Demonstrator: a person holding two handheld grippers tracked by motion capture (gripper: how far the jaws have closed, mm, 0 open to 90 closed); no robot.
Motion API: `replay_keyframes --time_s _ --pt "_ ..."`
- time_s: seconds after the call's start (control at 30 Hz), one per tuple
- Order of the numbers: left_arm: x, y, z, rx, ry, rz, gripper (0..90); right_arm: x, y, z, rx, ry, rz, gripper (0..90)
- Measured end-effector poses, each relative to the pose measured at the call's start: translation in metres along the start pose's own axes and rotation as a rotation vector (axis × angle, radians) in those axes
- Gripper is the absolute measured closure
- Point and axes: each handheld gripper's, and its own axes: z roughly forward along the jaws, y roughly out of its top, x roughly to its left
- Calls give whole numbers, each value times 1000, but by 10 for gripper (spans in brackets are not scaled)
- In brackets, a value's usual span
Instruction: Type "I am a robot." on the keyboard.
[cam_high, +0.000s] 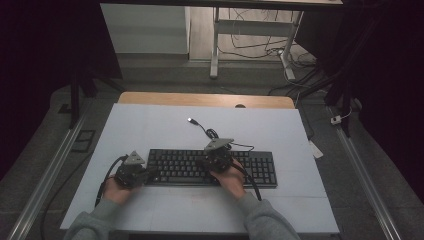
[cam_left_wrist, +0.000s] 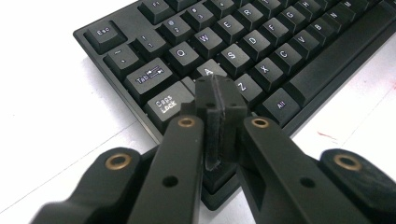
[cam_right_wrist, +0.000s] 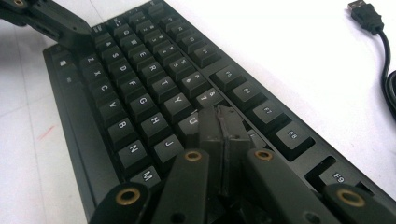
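Observation:
A black keyboard (cam_high: 212, 167) lies across the middle of the white table top (cam_high: 150, 125). My left gripper (cam_high: 149, 175) is at its left end. In the left gripper view its jaws (cam_left_wrist: 219, 95) are shut with nothing between them, tips down by the A and Caps Lock keys (cam_left_wrist: 164, 105). My right gripper (cam_high: 216, 159) is over the keyboard's middle. Its jaws (cam_right_wrist: 223, 122) are shut and empty, tips near the U key (cam_right_wrist: 189, 122). I cannot tell whether either tip presses a key. The left gripper (cam_right_wrist: 60, 28) also shows at the keyboard's far end in the right gripper view.
The keyboard's cable runs back to a loose USB plug (cam_high: 191, 120) lying on the table behind the keyboard, also seen as the plug (cam_right_wrist: 363, 13) in the right gripper view. A wooden table edge (cam_high: 205, 99) lies beyond. Table legs and floor cables (cam_high: 250, 47) are farther back.

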Motion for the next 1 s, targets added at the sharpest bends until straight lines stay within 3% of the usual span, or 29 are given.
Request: replay_keyframes --time_s 0.33,0.5,0.87,1.0 --pt "0 0 0 -1 -1 -4 889 3 0 3 14 -23 -19 900" --pt "0 0 -2 -17 9 -11 888 3 5 -11 -58 -9 -16 900" --pt "2 1 -13 -70 7 -25 861 -8 -7 -39 -80 -14 21 899" --pt "2 1 -14 -81 0 -30 764 -12 -13 -50 -91 -22 41 730"
